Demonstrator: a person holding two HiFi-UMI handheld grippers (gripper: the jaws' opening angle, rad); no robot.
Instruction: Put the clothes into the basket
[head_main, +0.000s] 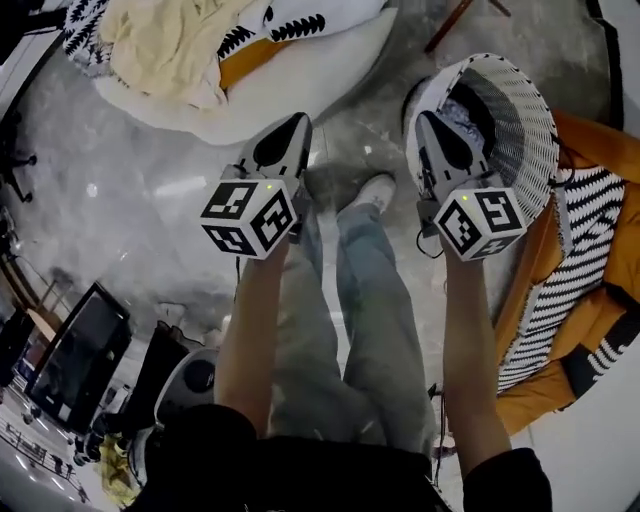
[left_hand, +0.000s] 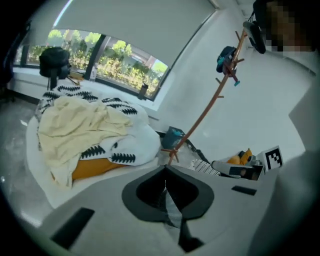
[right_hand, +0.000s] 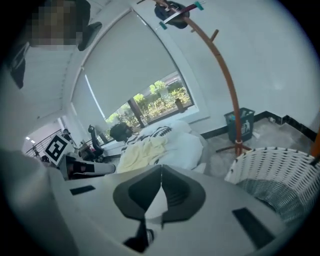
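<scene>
A pale yellow garment (head_main: 165, 45) lies heaped on a white cushion (head_main: 320, 70) at the top left, over black-and-white patterned fabric. The white wicker basket (head_main: 528, 120) stands at the upper right with some dark patterned cloth (head_main: 462, 115) inside. My left gripper (head_main: 300, 122) hangs over the floor between cushion and basket, shut and empty. My right gripper (head_main: 424, 118) is at the basket's near rim, also shut with nothing in it. In the left gripper view the yellow garment (left_hand: 75, 127) lies ahead to the left. The right gripper view has the basket (right_hand: 275, 175) at lower right.
An orange and striped garment (head_main: 590, 260) lies right of the basket. The person's legs and a shoe (head_main: 372, 192) are below the grippers. A wooden coat stand (right_hand: 227, 85) and a green bin (right_hand: 240, 125) stand by the wall. A monitor (head_main: 75, 355) sits lower left.
</scene>
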